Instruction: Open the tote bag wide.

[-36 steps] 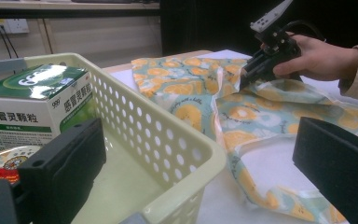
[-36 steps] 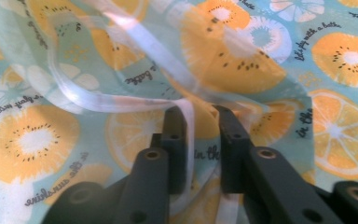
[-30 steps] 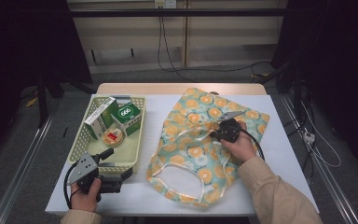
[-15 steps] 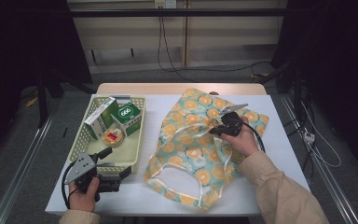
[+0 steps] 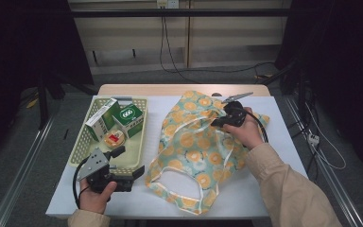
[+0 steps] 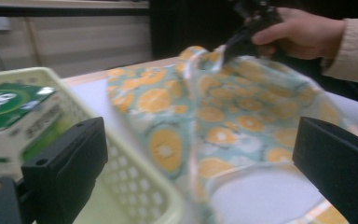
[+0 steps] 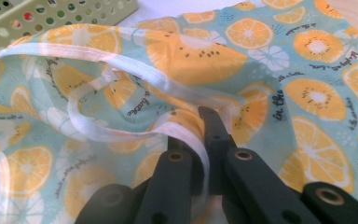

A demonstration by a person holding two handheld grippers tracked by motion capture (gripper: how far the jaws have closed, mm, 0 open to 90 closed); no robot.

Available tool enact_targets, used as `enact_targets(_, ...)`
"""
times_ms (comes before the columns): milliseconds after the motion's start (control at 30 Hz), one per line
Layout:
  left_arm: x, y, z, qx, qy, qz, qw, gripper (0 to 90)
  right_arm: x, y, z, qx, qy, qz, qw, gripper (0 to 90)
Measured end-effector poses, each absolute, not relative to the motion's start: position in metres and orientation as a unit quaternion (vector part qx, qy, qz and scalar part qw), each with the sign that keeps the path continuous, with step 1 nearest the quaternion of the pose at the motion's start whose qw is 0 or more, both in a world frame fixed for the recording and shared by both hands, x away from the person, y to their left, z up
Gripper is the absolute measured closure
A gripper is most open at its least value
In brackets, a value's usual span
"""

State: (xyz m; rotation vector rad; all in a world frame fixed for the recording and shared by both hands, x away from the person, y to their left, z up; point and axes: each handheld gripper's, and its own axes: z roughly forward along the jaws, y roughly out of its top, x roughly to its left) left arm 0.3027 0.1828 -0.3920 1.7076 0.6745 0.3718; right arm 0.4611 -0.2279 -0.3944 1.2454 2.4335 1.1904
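A fabric bag [image 5: 189, 142] printed with orange slices lies on the white table, its white-edged mouth toward the front. My right gripper [image 5: 217, 123] is over the bag's far right part, shut on a fold of its white-trimmed cloth [image 7: 186, 135], which hangs lifted off the table. In the right gripper view the jaws [image 7: 200, 126] pinch that trim between them. My left gripper [image 5: 125, 163] is at the front left by the basket's near corner. Its jaws stand wide apart [image 6: 200, 177], nothing between them, facing the bag [image 6: 223, 107].
A pale green mesh basket [image 5: 86, 137] stands at the left with a green box [image 5: 128, 116], a white and green carton [image 5: 101, 120] and a small round item [image 5: 113, 138] inside. Cables and a wooden panel lie beyond the table's far edge.
My right gripper has risen with the bag's cloth in it, pulling the fabric up and reshaping the bag. The left gripper has shifted slightly up and toward the bag.
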Motion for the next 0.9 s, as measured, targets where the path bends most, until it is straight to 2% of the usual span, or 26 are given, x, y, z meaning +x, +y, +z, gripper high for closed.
enact_targets(200,0.308,0.153,-0.391,0.739,0.275,0.136,0.600,3.1,0.464,-0.228,-0.394,0.424,0.813,0.391,0.079,90.0)
enact_targets(267,0.309,0.139,-0.390,0.747,0.270,0.142,0.590,7.4,0.465,-0.230,-0.393,0.427,0.811,0.392,0.079,90.0)
enact_targets(333,0.311,0.126,-0.392,0.748,0.265,0.124,0.596,12.3,0.466,-0.231,-0.391,0.428,0.810,0.393,0.080,90.0)
enact_targets(433,0.316,0.109,-0.398,0.754,0.266,0.124,0.587,29.1,0.468,-0.231,-0.391,0.430,0.810,0.391,0.081,90.0)
enact_targets(467,0.318,0.104,-0.400,0.760,0.265,0.123,0.581,38.1,0.468,-0.230,-0.391,0.430,0.811,0.389,0.082,90.0)
enact_targets(533,0.322,0.096,-0.407,0.766,0.273,0.118,0.569,47.4,0.468,-0.229,-0.392,0.427,0.814,0.386,0.082,90.0)
enact_targets(567,0.324,0.093,-0.412,0.769,0.277,0.116,0.565,55.4,0.468,-0.228,-0.392,0.427,0.815,0.384,0.081,90.0)
enact_targets(667,0.330,0.082,-0.426,0.778,0.284,0.102,0.551,67.7,0.469,-0.227,-0.394,0.426,0.817,0.381,0.079,90.0)
enact_targets(800,0.338,0.068,-0.443,0.800,0.279,0.092,0.523,76.3,0.470,-0.224,-0.395,0.425,0.821,0.375,0.075,90.0)
enact_targets(900,0.343,0.059,-0.454,0.819,0.278,0.099,0.491,78.1,0.472,-0.222,-0.393,0.423,0.822,0.373,0.076,90.0)
